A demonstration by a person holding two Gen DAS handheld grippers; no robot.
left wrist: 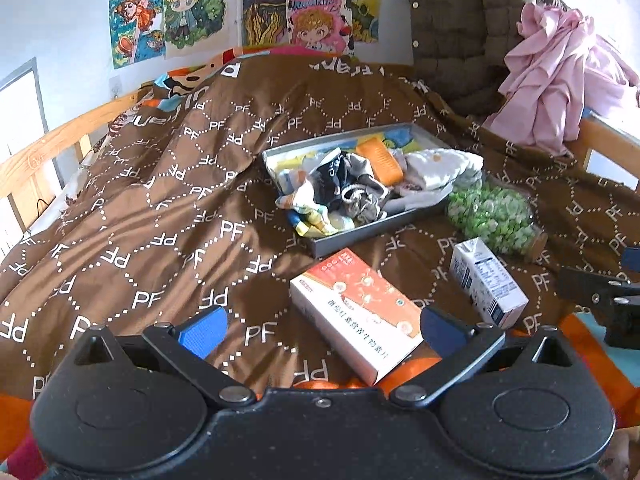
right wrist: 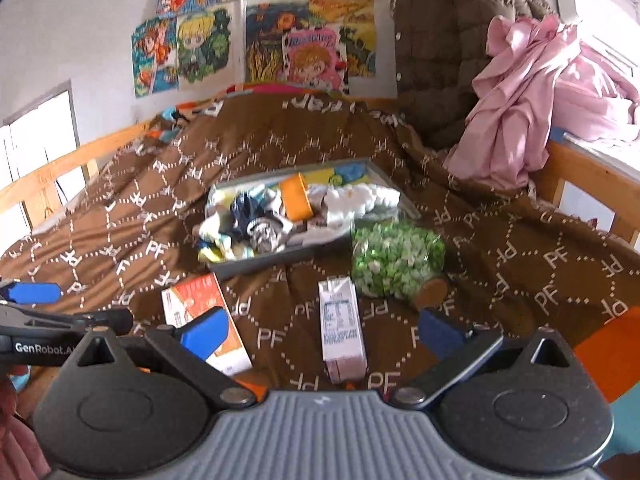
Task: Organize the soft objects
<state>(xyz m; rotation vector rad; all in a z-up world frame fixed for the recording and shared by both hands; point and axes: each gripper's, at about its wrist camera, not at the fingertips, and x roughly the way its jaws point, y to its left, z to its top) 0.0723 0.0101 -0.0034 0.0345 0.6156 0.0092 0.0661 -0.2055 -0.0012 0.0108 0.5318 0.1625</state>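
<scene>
Nearest the left wrist camera, the left gripper [left wrist: 322, 330] hangs low over the bed with its blue-padded fingers [left wrist: 204, 330] spread wide and nothing between them; the orange-and-white box [left wrist: 356, 312] lies flat on the brown quilt [left wrist: 140, 208] just beyond, its near corner showing between the fingers. In the right wrist view the right gripper [right wrist: 324, 332] is likewise wide open and empty, and the small milk carton [right wrist: 342, 336] lies on its side in the gap ahead of it, not touched by either finger. Going left to right across the quilt (it is printed all over with white "PF" letters): the box, then the carton, then a clear jar [left wrist: 492, 216] of green and white sweets lying on its side with its cork end toward the camera. Behind these, about the middle of the bed, sits a shallow grey tray [left wrist: 360, 236] holding the soft things, a heap of socks [left wrist: 332, 192] in dark, white and yellow-blue, with an orange piece [left wrist: 380, 160] on top; one sock hangs over the tray's near left rim. The jar lies just beside the tray's right end. At the far right a pink cloth [left wrist: 556, 80] is bunched on the wooden bed rail beside a brown quilted coat [left wrist: 452, 28], and cartoon posters [left wrist: 176, 12] cover the wall behind.
</scene>
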